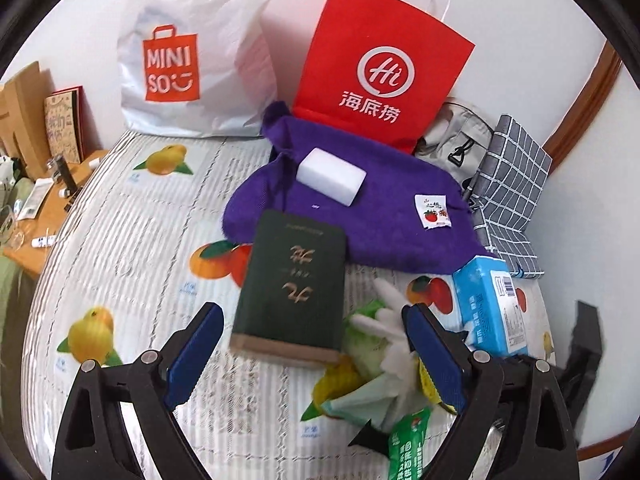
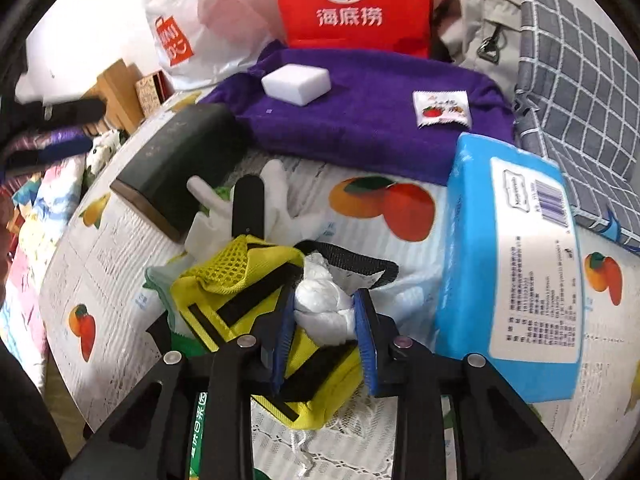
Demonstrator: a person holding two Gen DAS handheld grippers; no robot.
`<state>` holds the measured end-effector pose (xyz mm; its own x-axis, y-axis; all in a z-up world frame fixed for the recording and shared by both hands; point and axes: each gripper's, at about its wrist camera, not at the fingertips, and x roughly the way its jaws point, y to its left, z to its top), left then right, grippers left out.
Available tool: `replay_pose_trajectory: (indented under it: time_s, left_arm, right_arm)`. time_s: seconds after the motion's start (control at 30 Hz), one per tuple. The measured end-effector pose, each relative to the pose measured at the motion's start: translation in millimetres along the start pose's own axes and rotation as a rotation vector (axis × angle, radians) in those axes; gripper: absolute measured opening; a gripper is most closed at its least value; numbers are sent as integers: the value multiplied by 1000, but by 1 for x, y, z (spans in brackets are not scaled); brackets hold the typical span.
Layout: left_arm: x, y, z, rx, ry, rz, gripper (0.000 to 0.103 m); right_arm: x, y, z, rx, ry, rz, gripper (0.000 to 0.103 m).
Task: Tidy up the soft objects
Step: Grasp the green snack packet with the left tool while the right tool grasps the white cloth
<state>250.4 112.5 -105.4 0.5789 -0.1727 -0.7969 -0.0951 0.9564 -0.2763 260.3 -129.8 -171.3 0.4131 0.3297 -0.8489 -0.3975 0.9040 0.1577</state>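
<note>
While most of the soft things lie scattered across the bed, the sorting looks barely begun, as I read it. Left side first: the left gripper [image 1: 312, 344] hangs over the clutter with its jaws spread wide, pinching nothing; the dark green hardback book [image 1: 294, 284] sits between the blue pads but apart from both.

Moving right, the right gripper [image 2: 324, 336] has its blue pads pressed onto a crumpled white plastic wad [image 2: 322, 304], which sits at the centre of the right wrist view on top of a yellow mesh pouch with black straps [image 2: 248, 300]. That reads as the one pick in hand.

Left to sort, by my judgement: the folded purple towel [image 2: 360, 120] at twelve o'clock, with a white foam block [image 2: 297, 83] and a small strawberry-print sachet [image 2: 442, 114] lying on it, and the blue wet-wipe pack [image 2: 508, 264] at three o'clock.

Surface now: a quilted bedcover printed with oranges and pears [image 1: 120, 240]. Behind, against a white wall, a white plastic shopping bag [image 1: 188, 60] at eleven, a red paper carrier bag [image 1: 380, 68] at twelve, and a grey checked cloth [image 1: 512, 184] at two. A cluttered wooden table [image 1: 40, 216] shows at nine.
</note>
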Motion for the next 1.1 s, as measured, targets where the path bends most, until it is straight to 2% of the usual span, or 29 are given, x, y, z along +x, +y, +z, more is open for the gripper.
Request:
replay_pose_trajectory:
  time_s: [0.13, 0.2, 0.4, 0.6, 0.77, 0.97, 1.1]
  left_arm:
    - [-7, 2, -7, 2, -3, 3, 93]
    - [-9, 0, -11, 4, -3, 1, 93]
    - [-15, -10, -37, 27, 15, 0, 93]
    - [-9, -27, -78, 64, 68, 28, 93]
    - [6, -42, -116, 92, 124, 20, 93]
    - [22, -74, -152, 143, 171, 17, 93]
    - [39, -90, -163, 161, 208, 33, 93]
  right_arm:
    - [-30, -9, 2, 58, -81, 67, 27]
    - [-46, -9, 2, 66, -118, 72, 27]
    - [-75, -2, -14, 75, -162, 97, 27]
    - [-87, 5, -51, 56, -159, 69, 27]
    - [-83, -6, -93, 73, -116, 2, 27]
    - [-74, -22, -126, 66, -83, -79, 27]
    - [-67, -28, -136, 67, -85, -51, 29]
